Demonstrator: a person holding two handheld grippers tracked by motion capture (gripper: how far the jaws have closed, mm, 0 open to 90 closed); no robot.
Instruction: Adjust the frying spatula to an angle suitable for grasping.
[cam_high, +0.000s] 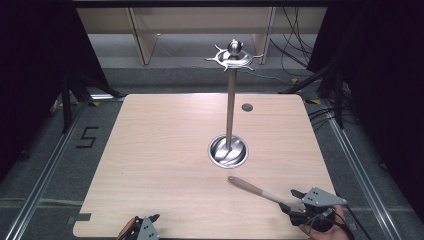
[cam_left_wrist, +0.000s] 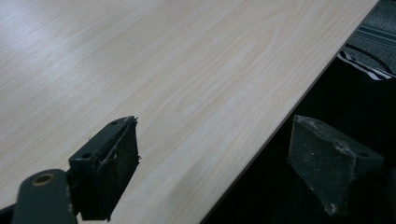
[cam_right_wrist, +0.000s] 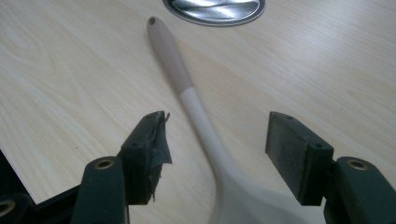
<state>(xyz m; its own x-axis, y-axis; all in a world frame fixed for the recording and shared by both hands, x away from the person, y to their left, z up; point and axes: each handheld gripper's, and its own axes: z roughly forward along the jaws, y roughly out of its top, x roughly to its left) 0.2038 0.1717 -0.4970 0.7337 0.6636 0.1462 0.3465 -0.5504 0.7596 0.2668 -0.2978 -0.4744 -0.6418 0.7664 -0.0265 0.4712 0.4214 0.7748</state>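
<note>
High view: your right tongs (cam_high: 296, 199) sit at the near right corner of the pale wood-grain bench (cam_high: 165, 150), over the wide end of the cream spatula w/ tan wooden handle (cam_high: 252, 189). Spatula lies flat, handle tip pointing at the round steel base of the tall metal hook stand (cam_high: 229, 150), near it but apart. Your left tongs (cam_high: 150, 221) are at the near edge, well apart from the spatula.

Left gripper view: left tongs (cam_left_wrist: 219, 163) apart, nothing between; one jaw over the bench (cam_left_wrist: 163, 70), the other past its edge.

Right gripper view: right tongs (cam_right_wrist: 217, 154) apart, straddling the spatula (cam_right_wrist: 196, 107) neck w/o touching. Stand base (cam_right_wrist: 215, 9) at top.
</note>
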